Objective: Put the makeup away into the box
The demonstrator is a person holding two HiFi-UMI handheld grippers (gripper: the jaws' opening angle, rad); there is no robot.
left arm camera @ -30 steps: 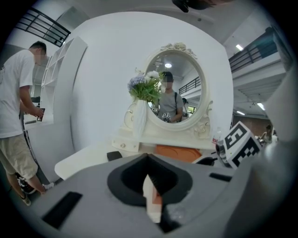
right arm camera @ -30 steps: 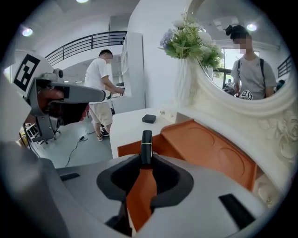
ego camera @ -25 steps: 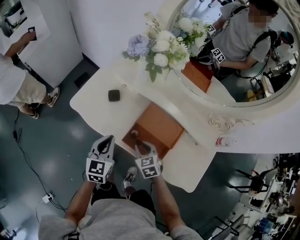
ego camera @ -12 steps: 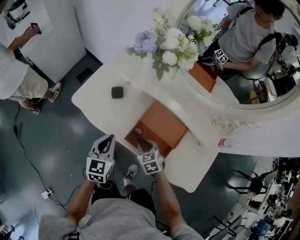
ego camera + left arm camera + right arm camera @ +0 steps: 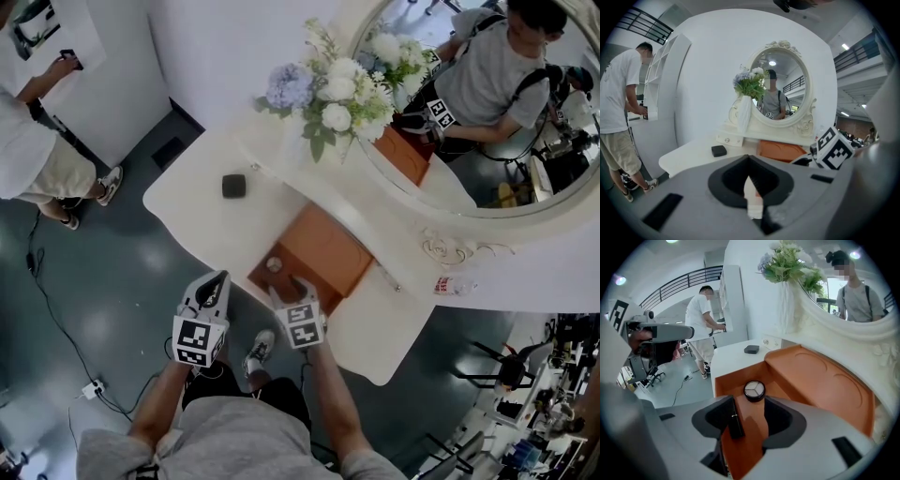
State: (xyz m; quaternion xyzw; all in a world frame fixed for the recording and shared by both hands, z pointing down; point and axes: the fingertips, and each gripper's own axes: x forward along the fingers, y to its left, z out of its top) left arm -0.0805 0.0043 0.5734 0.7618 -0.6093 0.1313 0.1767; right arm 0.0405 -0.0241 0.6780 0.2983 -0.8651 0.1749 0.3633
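Observation:
An open orange box [image 5: 323,246] sits on the white vanity table [image 5: 187,202], its lid laid back toward the mirror. A round black compact [image 5: 274,264] with a pale three-part top lies flat on the box floor [image 5: 753,390]. Just short of it, my right gripper [image 5: 286,292] hangs over the box's near edge; its jaws are opening and nothing is between them [image 5: 750,416]. My left gripper [image 5: 214,284] is shut and empty, off the table's front edge [image 5: 751,187]. A small black square case [image 5: 233,185] rests on the table to the left.
A vase of flowers [image 5: 323,94] and an oval mirror [image 5: 487,122] stand behind the box. A small bottle [image 5: 450,284] lies at the right. A person [image 5: 37,141] stands at a white shelf far left. A cable [image 5: 56,319] runs across the floor.
The right gripper's jaws have spread and let go of the round compact, which now lies on the box floor just beyond its tips. The left gripper has stayed put.

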